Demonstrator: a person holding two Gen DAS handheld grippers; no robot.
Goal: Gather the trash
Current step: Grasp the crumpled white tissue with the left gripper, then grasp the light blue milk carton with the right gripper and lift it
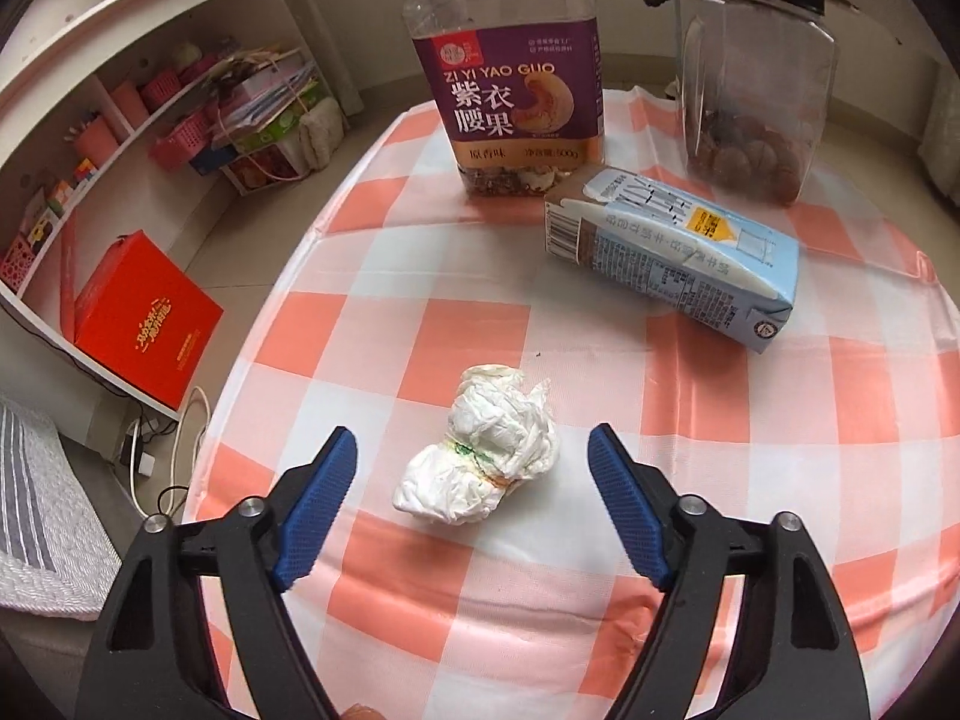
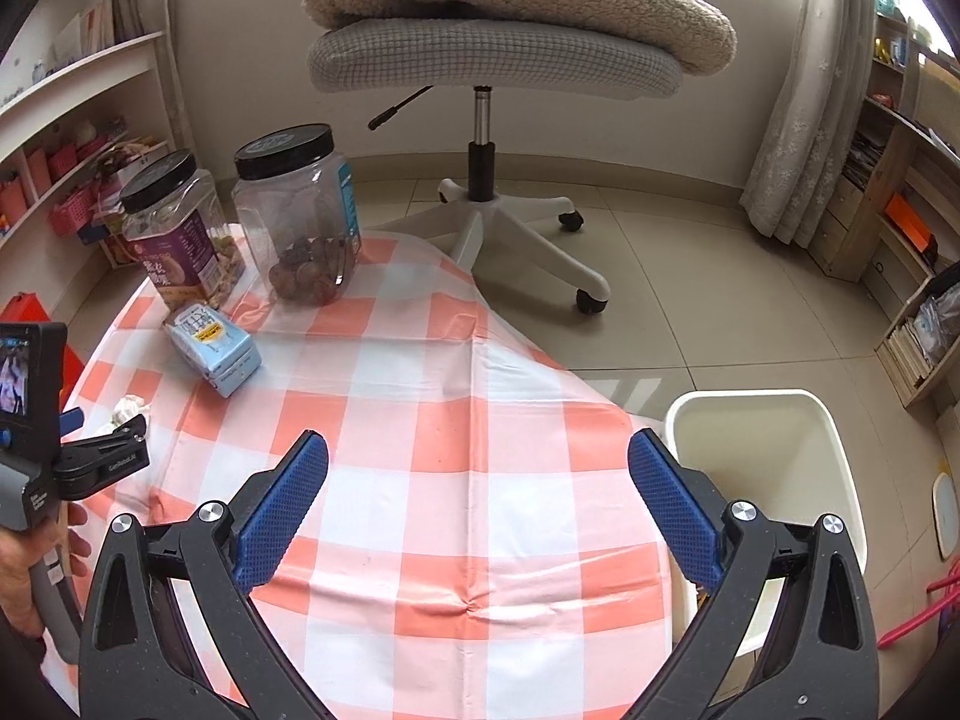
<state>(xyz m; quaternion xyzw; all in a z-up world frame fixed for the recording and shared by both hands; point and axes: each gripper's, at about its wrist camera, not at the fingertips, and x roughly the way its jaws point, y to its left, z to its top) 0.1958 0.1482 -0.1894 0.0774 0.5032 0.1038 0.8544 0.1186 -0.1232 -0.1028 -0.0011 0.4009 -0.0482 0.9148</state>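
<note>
1. On the desk (image 1: 750, 450), covered by an orange-and-white checked cloth, a crumpled white paper wad (image 1: 480, 456) lies near the front-left edge.
2. Left tongs (image 1: 473, 501) stand spread wide, one blue pad on either side of the paper wad; neither pad touches it. They grasp nothing.
3. Right tongs (image 2: 479, 507) are likewise spread and empty, hovering over bare cloth near the desk's right edge.
4. A light-blue milk carton (image 1: 678, 258) lies on its side behind the wad, well apart from it.
5. A cashew jar (image 1: 510, 78) with a purple label and black lid stands upright at the rear; a clear jar (image 1: 756, 90) with brown round items at its bottom stands beside it.
6. A white bin (image 2: 774, 480) sits on the floor just beside the desk's right edge; its interior is only partly visible.
7. From the right wrist view, the paper wad (image 2: 126, 408) shows partly, behind the left tongs (image 2: 78, 426).
</note>
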